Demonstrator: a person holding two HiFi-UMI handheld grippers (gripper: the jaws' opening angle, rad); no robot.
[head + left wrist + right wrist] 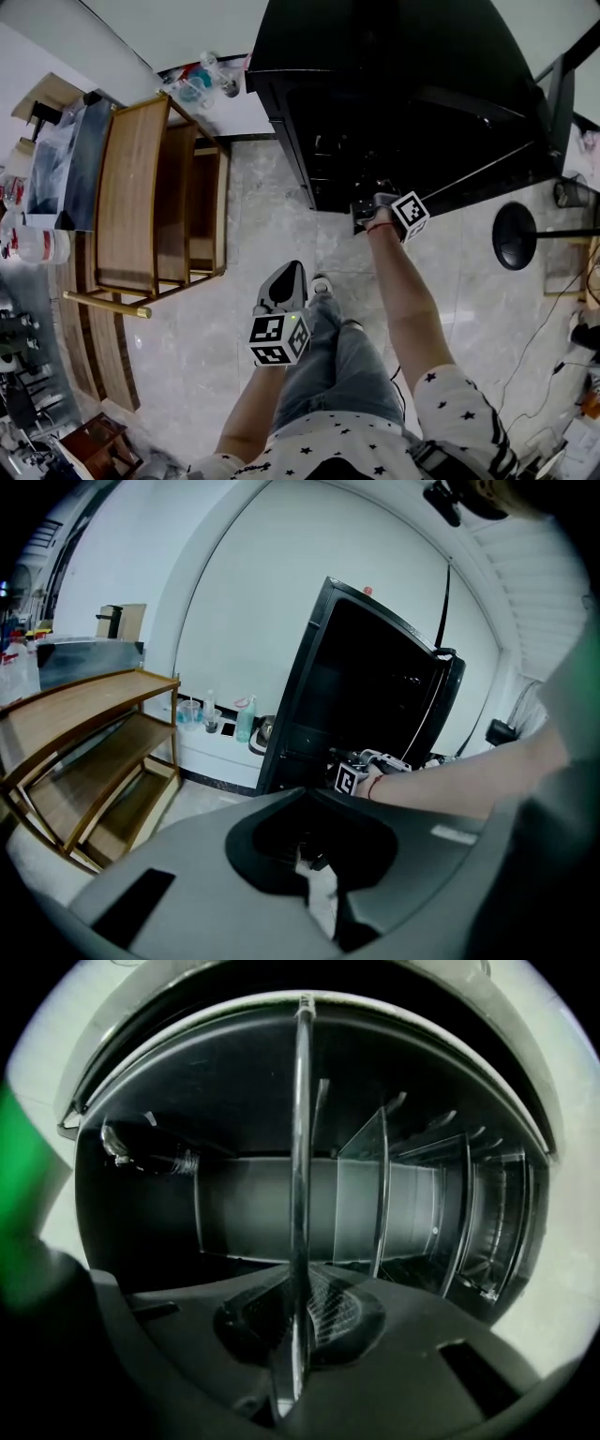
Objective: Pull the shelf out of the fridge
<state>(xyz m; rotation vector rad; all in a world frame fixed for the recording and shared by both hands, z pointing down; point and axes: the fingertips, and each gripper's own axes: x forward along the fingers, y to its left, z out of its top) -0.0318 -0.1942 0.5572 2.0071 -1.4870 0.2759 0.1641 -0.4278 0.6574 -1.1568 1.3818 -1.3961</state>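
The black fridge (394,94) stands open ahead of me, its inside dark. My right gripper (367,211) reaches level into its lower part. In the right gripper view the jaws (298,1340) are shut on the front edge of a thin shelf (300,1147), which runs as a bright line straight up the picture. My left gripper (286,279) hangs over the marble floor beside the person's leg, apart from the fridge, with its jaws (314,869) shut on nothing. The left gripper view shows the fridge (375,686) and the right gripper (342,766) at it.
A wooden shelving rack (150,206) stands left of the fridge. Bottles and cups (197,80) sit by the wall behind it. A black round stand base (516,234) and cables lie on the floor at the right. More clear shelves (384,1194) stay inside the fridge.
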